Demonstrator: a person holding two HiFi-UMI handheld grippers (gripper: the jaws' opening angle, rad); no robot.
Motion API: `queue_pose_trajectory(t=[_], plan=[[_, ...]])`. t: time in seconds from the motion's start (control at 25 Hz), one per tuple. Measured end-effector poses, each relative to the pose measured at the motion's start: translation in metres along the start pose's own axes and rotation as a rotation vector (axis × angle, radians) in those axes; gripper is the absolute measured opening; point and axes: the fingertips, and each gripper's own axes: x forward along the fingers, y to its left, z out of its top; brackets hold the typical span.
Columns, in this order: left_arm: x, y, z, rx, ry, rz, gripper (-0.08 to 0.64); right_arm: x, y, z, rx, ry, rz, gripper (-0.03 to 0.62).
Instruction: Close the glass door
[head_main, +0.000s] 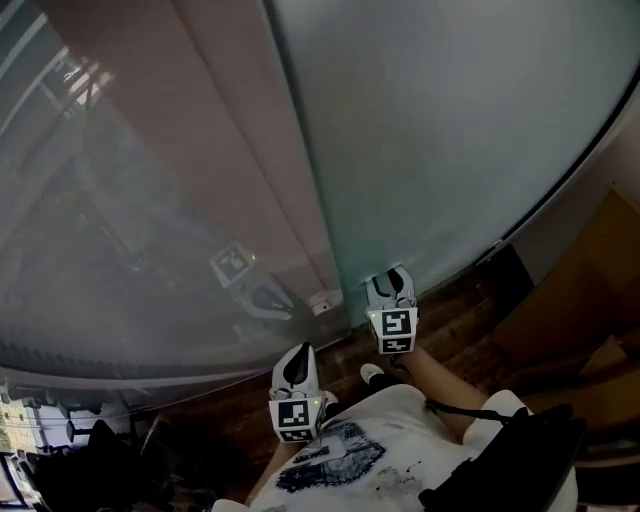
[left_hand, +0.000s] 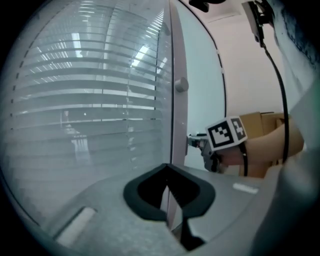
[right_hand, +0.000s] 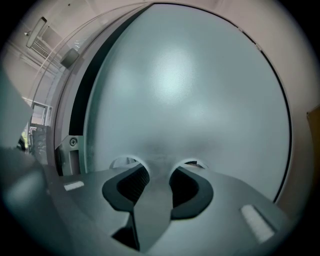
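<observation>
While leaning on the glass door (head_main: 440, 130) with the right gripper (head_main: 392, 280), looks close to finishing the push. Fills the head view from 12 round to 3 o'clock, lower edge down at the wooden floor (head_main: 470, 310). Fingers apart on the right gripper, tips up against the frosted glass just off centre toward 5 o'clock, clamping nothing. Fingers together at the tips on the left gripper (head_main: 299, 358), empty, hanging back at 6 o'clock and aimed at the frame post (left_hand: 176, 120). Judging by a dark strip (right_hand: 82, 95) beside the door's edge at 10 o'clock in the right gripper view, probably a sliver of gap left to shut; cannot tell for sure. Left to do, most likely: one last nudge until flush with the post. Counting now: one glass door, one fixed pane (head_main: 120, 200) with blinds (left_hand: 90, 90) from 9 to 11 o'clock, one frame post, one round knob (left_hand: 181, 85) at it, one screwed bracket (right_hand: 73, 142), two grippers, one white shoe (head_main: 372, 374), at least one cardboard box (head_main: 600, 270) at 3 o'clock.
</observation>
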Motion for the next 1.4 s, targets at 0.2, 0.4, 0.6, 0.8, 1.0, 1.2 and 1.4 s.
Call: queue_pose_trajectory(t=[0.2, 0.4, 0.6, 0.8, 1.0, 1.2, 1.4], plan=[[-0.021, -0.001, -0.003, 0.011, 0.003, -0.110, 0.003, -0.003, -0.005, -0.001, 0.003, -0.010, -0.022, 0.124], [-0.039, 0.006, -0.021, 0.031, 0.012, -0.178, 0.003, 0.000, -0.015, -0.008, -0.004, -0.025, -0.037, 0.124], [-0.060, 0.010, -0.037, 0.035, 0.018, -0.224, 0.003, 0.001, -0.018, -0.006, -0.007, -0.028, -0.048, 0.126], [-0.068, 0.003, -0.058, 0.013, 0.067, -0.269, 0.003, 0.003, -0.018, -0.007, -0.006, -0.006, -0.042, 0.127], [-0.070, -0.018, -0.062, 0.013, 0.071, -0.323, 0.003, 0.004, -0.018, -0.007, -0.008, 0.004, -0.039, 0.127], [-0.072, -0.035, -0.057, 0.034, 0.065, -0.327, 0.003, 0.005, -0.017, -0.003, 0.009, 0.010, -0.029, 0.129], [-0.085, -0.050, -0.051, 0.031, 0.058, -0.275, 0.003, -0.011, -0.018, -0.010, 0.035, 0.010, -0.018, 0.184]])
